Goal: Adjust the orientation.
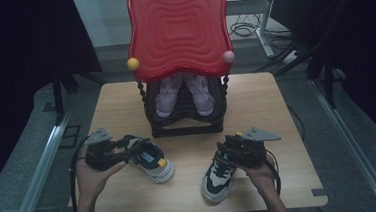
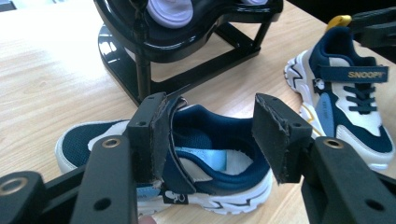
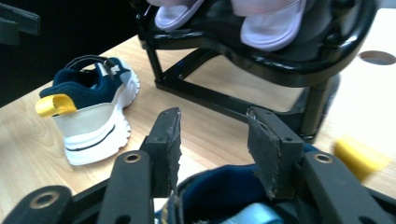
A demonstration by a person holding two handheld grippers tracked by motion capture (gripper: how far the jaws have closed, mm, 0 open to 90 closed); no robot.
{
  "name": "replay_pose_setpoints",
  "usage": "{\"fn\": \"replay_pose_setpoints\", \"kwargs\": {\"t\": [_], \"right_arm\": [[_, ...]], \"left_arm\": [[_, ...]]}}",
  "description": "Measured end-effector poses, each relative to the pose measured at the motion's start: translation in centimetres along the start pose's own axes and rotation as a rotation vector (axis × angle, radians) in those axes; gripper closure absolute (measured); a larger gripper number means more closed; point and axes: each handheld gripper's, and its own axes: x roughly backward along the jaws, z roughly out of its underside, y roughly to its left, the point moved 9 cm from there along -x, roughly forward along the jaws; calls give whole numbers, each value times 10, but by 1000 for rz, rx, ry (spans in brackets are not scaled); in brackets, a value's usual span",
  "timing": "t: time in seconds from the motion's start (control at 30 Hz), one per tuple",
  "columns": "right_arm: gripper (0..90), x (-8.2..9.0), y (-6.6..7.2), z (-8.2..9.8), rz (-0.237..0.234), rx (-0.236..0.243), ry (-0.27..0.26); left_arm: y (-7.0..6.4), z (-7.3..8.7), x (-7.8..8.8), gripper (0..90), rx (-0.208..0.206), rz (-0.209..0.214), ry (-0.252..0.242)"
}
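Two navy-and-white child's sneakers with yellow heel tabs lie on the wooden table (image 1: 256, 106). My left gripper (image 1: 131, 147) hovers at the left sneaker (image 1: 156, 164), heel nearest me. In the left gripper view, the left gripper (image 2: 210, 102) stands open across that sneaker's (image 2: 219, 154) collar; one pad (image 2: 159, 135) rests by the strap and the other is clear. My right gripper (image 1: 225, 151) is over the heel of the right sneaker (image 1: 215, 180). In the right gripper view, the right gripper (image 3: 214, 116) straddles its navy collar (image 3: 224, 191) without a visible squeeze.
A black shoe rack (image 1: 184, 124) stands mid-table with a pair of pale pink shoes (image 1: 182, 94) on its shelf and a red wavy tray top (image 1: 178, 31) above. The rack's base (image 2: 140, 60) lies just beyond both sneakers. Table edges drop off left and right.
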Motion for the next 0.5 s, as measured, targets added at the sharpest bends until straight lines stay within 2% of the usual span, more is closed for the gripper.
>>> {"fn": "replay_pose_setpoints", "kwargs": {"t": [0.03,0.07,0.1,0.17,0.23,0.27,0.33,0.47,0.5], "right_arm": [[554,0,0,0,0,0,0],[591,-4,3,0,-6,0,12],[636,-6,4,-1,1,-10,3],[710,-9,8,-6,-17,-44,-14],[781,-13,13,-10,-33,-53,-17],[781,-13,13,-10,-33,-53,-17],[857,-18,19,-15,-24,-30,-8],[895,-23,24,-17,-34,-5,23],[896,-28,29,-17,-57,10,55]], "left_arm": [[0,0,0,458,0,0,0],[1,1,4,456,2,4,-10],[1,1,4,454,2,4,-10],[2,1,8,453,8,13,-21],[2,2,9,452,7,19,-23],[2,2,10,452,7,19,-22],[1,2,13,451,8,19,-24],[0,1,17,450,8,19,-30],[-1,2,16,449,7,17,-25]]}}
